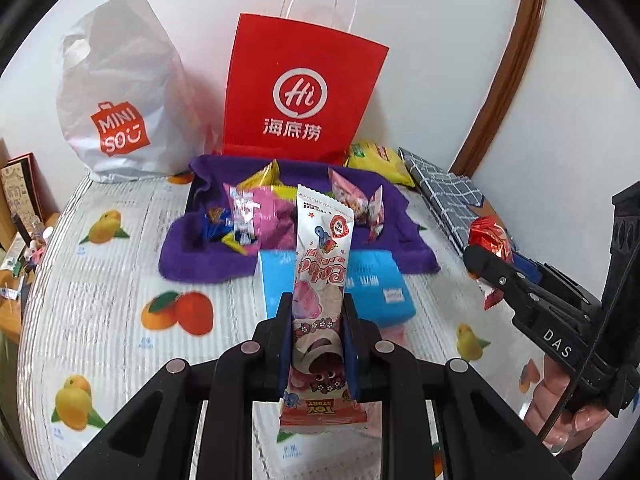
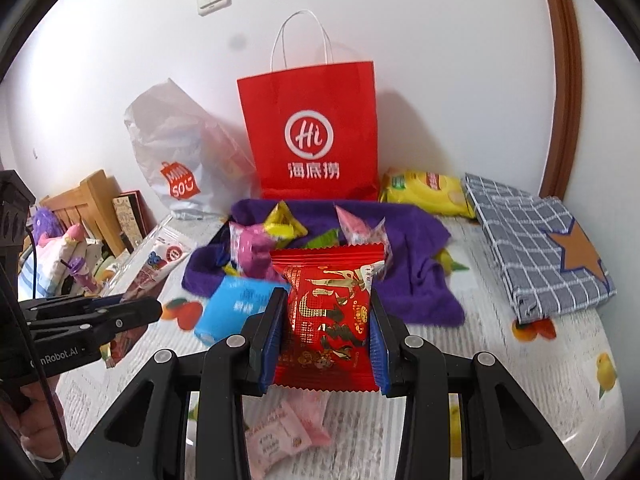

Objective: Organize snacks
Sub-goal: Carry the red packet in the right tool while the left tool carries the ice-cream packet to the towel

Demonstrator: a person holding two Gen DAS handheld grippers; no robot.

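Long pink Toy Story snack packet (image 1: 318, 280) sits clamped in the left gripper (image 1: 318, 344), long axis running straight out along the fingers, far end sticking up toward the wall. Red foil snack pack (image 2: 326, 316) is pinched crosswise in the right gripper (image 2: 326, 344), pads pressing both side edges. Both held clear above the fruit-print bedsheet (image 1: 120, 280). Straight ahead and below lies the purple towel (image 1: 400, 248) with a heap of loose snacks (yellow, pink and blue wrappers), and just behind it, against the wall, the red Haidilao paper bag (image 2: 312, 140) stands upright, mouth up. Judgement: either drop point lies forward and far; the right gripper looks nearer the bag. White Miniso bag (image 1: 120, 112) stands far left; blue pack (image 2: 236, 304) lies near the towel's front edge.
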